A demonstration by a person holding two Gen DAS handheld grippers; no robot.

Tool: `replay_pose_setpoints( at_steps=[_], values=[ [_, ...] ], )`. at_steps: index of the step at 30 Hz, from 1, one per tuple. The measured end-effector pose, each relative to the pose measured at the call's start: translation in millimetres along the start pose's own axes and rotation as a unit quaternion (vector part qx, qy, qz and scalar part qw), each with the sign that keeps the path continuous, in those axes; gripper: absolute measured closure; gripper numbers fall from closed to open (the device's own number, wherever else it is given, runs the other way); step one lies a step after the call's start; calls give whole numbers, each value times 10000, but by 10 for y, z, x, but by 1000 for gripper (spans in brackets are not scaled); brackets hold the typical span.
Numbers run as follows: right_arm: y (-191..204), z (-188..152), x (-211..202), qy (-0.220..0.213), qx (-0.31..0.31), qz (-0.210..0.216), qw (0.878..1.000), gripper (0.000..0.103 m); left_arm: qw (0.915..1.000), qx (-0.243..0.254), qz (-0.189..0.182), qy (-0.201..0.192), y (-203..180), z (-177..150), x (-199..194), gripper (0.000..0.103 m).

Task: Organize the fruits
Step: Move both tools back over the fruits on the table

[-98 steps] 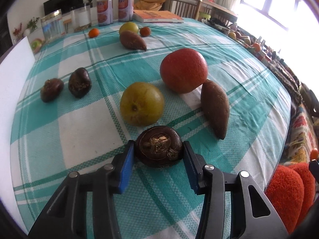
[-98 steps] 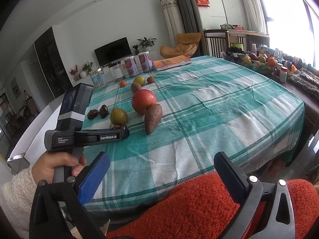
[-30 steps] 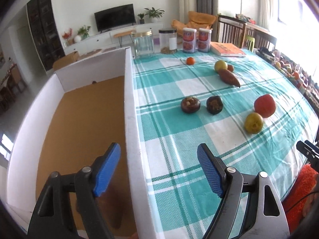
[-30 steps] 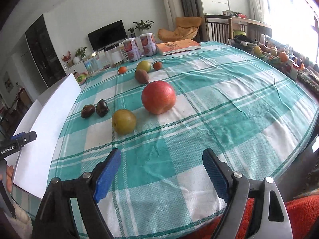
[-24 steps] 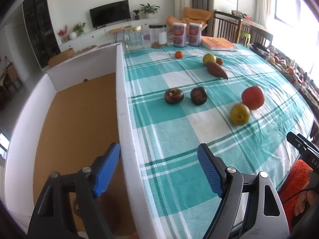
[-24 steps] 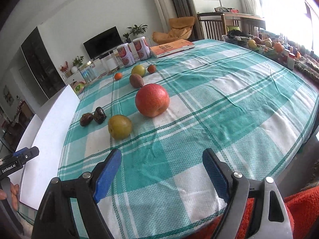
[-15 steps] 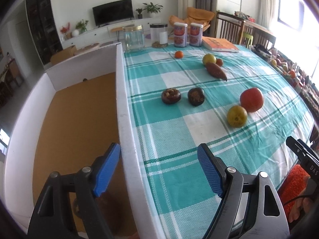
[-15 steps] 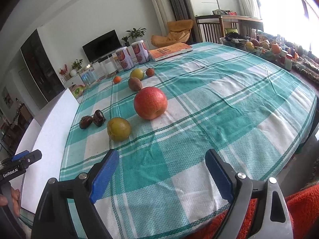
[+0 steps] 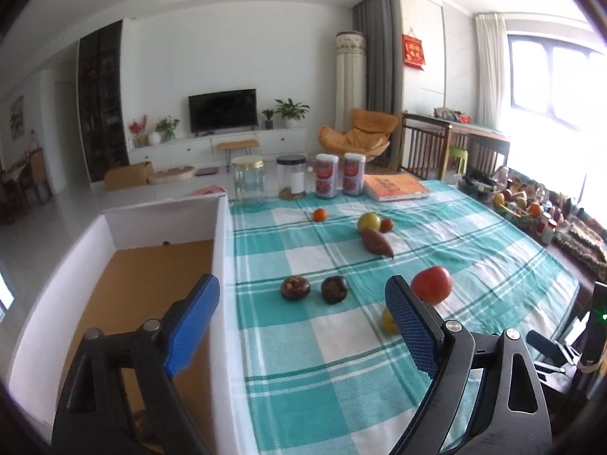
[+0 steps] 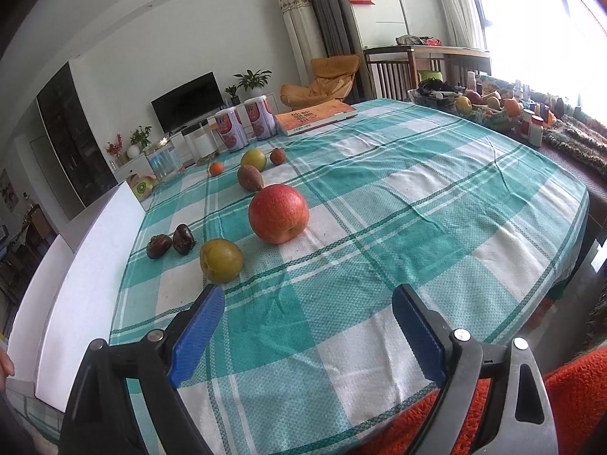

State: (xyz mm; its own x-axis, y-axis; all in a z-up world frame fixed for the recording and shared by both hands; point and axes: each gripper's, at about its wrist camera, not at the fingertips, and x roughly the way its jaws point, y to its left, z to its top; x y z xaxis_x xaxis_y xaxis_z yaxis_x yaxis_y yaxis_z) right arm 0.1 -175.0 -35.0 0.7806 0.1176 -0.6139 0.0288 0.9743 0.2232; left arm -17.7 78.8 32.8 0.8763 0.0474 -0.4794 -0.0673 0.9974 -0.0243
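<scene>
Left gripper (image 9: pixel 301 318) and right gripper (image 10: pixel 307 326) — jaws spread, just widened, nothing between them — above the checked tablecloth (image 10: pixel 398 235); red apple (image 10: pixel 278 213), yellow pear (image 10: pixel 221 260) lie beside the white box (image 9: pixel 220 265).

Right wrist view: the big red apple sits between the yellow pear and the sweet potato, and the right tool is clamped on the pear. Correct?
Not quite. In the right wrist view the right tool is open and empty; the yellow pear lies free on the tablecloth beyond it. The red apple does sit between the pear and the sweet potato.
</scene>
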Motion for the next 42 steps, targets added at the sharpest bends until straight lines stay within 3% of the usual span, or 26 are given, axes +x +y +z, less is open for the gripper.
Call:
replay_pose_setpoints(
  at_steps=[5, 8, 12, 29, 36, 42],
  values=[
    [-47, -2, -110, -255, 99, -32, 9996, 10, 9944, 106, -727, 766, -315, -187, 273, 12],
    [-67, 12, -105, -240, 146, -38, 9996, 7, 9906, 221, -913, 992, -467, -299, 336, 12],
    [-90, 15, -93, -212, 194, -40, 9996, 7, 9878, 361, -974, 1160, -571, -373, 361, 12],
    [-88, 9, -95, -210, 198, -15, 9996, 7, 9844, 92, -936, 1489, -475, -481, 545, 12],
    [-85, 13, -76, -157, 246, 24, 9996, 7, 9767, -72, -1021, 1885, -431, -595, 816, 12],
    [-102, 21, -50, -105, 291, 42, 9995, 7, 9695, -1114, -1058, 1908, -184, -357, 1173, 12]
  ],
)
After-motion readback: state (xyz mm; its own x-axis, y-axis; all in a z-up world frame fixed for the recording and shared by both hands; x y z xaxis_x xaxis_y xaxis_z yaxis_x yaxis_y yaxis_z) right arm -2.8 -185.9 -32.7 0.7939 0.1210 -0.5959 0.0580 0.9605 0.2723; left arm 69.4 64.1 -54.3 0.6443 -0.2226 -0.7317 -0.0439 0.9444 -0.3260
